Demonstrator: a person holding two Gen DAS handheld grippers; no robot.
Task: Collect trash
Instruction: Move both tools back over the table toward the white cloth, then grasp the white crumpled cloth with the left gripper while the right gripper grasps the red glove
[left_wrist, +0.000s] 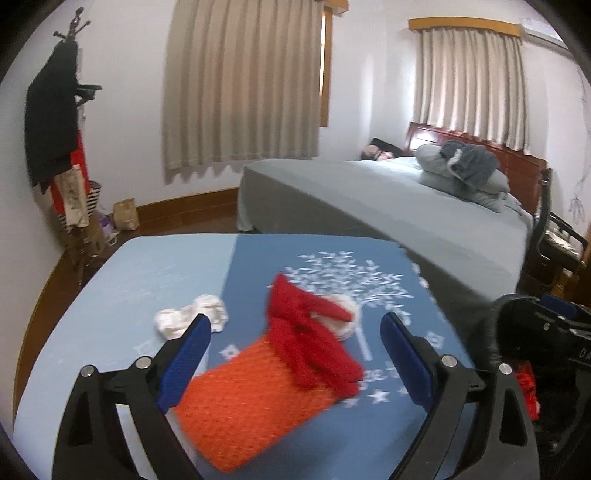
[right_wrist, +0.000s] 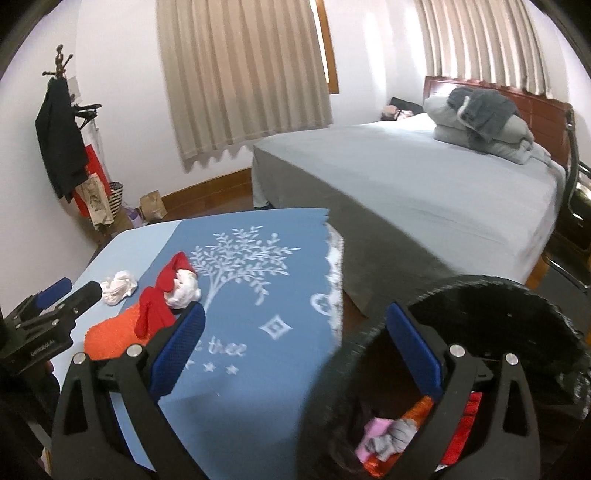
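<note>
Left hand-held gripper (left_wrist: 295, 347), jaws spread wide over the orange mesh bag with red ties (left_wrist: 258, 391), may also snag the crumpled white tissue (left_wrist: 192, 319) unless closed squarely.

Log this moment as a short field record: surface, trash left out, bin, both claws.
surface: table with blue tree-print cloth
trash on table: orange mesh bag with red handles; two crumpled white tissues, one left of the bag, one behind the handles
bin: black trash bin off the table's right edge, already holding pink, grey and red scraps
left claw: open, holds nothing, straddling the mesh bag
right claw: open, holds nothing, over the bin rim and table edge
</note>
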